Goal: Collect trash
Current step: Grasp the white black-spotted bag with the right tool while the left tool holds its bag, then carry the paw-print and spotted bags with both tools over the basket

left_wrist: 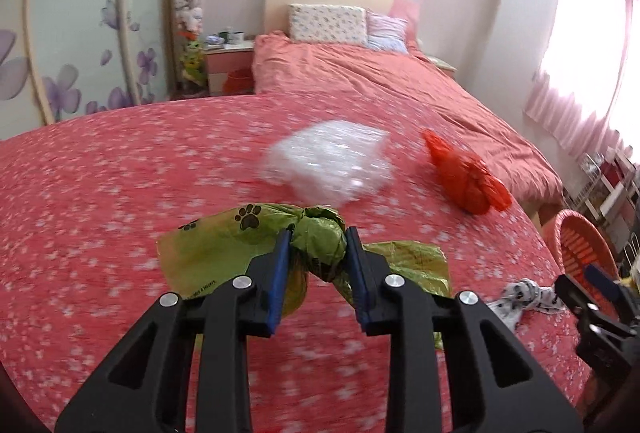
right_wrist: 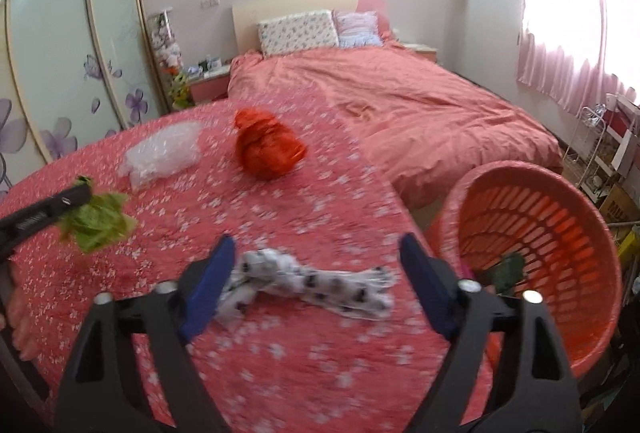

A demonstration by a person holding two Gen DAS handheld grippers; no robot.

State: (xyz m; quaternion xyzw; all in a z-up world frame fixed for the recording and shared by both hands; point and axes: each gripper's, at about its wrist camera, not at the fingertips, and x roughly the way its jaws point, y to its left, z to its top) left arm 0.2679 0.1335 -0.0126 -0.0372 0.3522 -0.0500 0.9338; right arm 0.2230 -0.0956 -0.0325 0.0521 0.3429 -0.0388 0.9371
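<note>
Clearly the left gripper (left_wrist: 318, 247) is clenched on the knotted middle of a green bag (left_wrist: 320, 245) printed with black paw marks, its blue pads pressing the knot from both sides while the loose ends spread out over the red flowered cloth (left_wrist: 120, 193) that covers the table. Beyond it, toward the far edge of the table, lie a crumpled clear plastic wrap (left_wrist: 328, 165) and, just to its right, a tied orange bag (left_wrist: 464, 177), the two apart from each other. The right gripper (right_wrist: 316, 273) is released, its jaws spread wide over a white bag with black spots (right_wrist: 308, 285) that lies flat near the table's right edge, with neither pad plainly touching it. Past that edge and lower stands an orange slatted basket (right_wrist: 560, 233) with something dark green at its bottom. Behind the table is a bed (right_wrist: 420, 113) with a salmon cover and two pillows at its headboard.
</note>
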